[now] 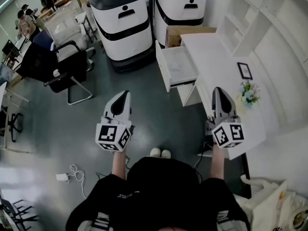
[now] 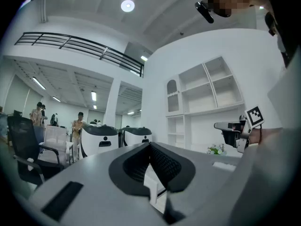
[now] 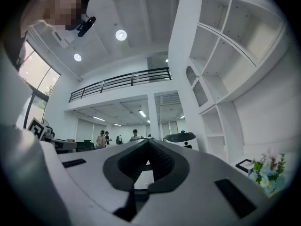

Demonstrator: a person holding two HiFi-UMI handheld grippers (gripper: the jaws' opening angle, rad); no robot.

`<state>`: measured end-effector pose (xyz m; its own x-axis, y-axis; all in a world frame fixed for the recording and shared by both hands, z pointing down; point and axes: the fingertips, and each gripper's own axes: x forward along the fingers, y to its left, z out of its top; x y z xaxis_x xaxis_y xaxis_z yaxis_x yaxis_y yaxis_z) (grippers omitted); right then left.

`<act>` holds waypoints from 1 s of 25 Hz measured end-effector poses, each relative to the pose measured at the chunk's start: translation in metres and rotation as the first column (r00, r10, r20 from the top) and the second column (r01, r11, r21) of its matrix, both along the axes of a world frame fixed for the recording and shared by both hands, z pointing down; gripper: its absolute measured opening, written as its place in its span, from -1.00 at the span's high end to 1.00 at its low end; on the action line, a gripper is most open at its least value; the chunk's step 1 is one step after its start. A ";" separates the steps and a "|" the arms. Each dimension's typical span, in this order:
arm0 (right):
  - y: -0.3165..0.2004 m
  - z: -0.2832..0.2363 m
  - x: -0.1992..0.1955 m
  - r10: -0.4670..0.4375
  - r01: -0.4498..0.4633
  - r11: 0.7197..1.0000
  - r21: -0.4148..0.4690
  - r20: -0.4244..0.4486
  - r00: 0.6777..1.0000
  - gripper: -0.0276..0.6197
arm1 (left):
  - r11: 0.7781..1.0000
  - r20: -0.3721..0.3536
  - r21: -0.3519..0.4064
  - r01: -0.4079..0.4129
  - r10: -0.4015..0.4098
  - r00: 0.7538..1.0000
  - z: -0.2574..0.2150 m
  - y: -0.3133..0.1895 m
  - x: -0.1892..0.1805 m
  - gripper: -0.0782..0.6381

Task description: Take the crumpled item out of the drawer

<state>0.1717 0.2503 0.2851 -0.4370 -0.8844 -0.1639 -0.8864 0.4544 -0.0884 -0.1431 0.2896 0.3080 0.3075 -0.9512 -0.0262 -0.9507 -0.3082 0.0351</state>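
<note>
The white desk [image 1: 216,52] has one drawer [image 1: 177,66] pulled open toward the floor; its inside looks pale, and I cannot make out a crumpled item in it. My left gripper [image 1: 126,94] is held level over the grey floor, short of the drawer and to its left, with its jaws shut on nothing [image 2: 150,145]. My right gripper [image 1: 217,89] hovers over the desk's near end, to the right of the drawer, its jaws also shut and empty [image 3: 148,141]. Each gripper shows at the edge of the other's view.
Two white-and-black machines [image 1: 120,18] [image 1: 182,6] stand beyond the drawer, with a cardboard box [image 1: 185,32] beside them. On the desk are a picture frame [image 1: 244,70] and a small flower pot [image 1: 249,93]. A black chair [image 1: 67,69] is at left, and white wall shelves [image 1: 260,18] at right.
</note>
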 end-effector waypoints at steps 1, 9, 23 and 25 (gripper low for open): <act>-0.001 0.000 0.001 0.000 0.000 1.000 0.000 0.001 1.000 0.94 | 1.000 0.001 0.000 -0.001 0.001 1.000 0.000 -0.001 0.001 0.79; -0.005 0.000 0.009 -0.010 0.010 1.000 0.003 0.011 1.000 0.94 | 1.000 -0.003 0.001 0.001 -0.001 1.000 -0.001 -0.003 0.011 0.79; -0.029 0.022 0.009 -0.055 0.056 0.997 -0.045 0.018 0.998 0.94 | 0.999 -0.005 -0.051 -0.014 0.014 1.000 0.017 -0.021 0.039 0.79; -0.039 0.024 0.011 -0.055 0.056 0.997 -0.051 0.020 0.998 0.94 | 0.998 -0.005 -0.058 -0.019 0.019 1.000 0.020 -0.032 0.041 0.79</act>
<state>0.1824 0.2108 0.3093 -0.4828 -0.8665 -0.1271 -0.8579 0.4971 -0.1298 -0.1021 0.2572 0.3276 0.3254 -0.9452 0.0279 -0.9445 -0.3235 0.0575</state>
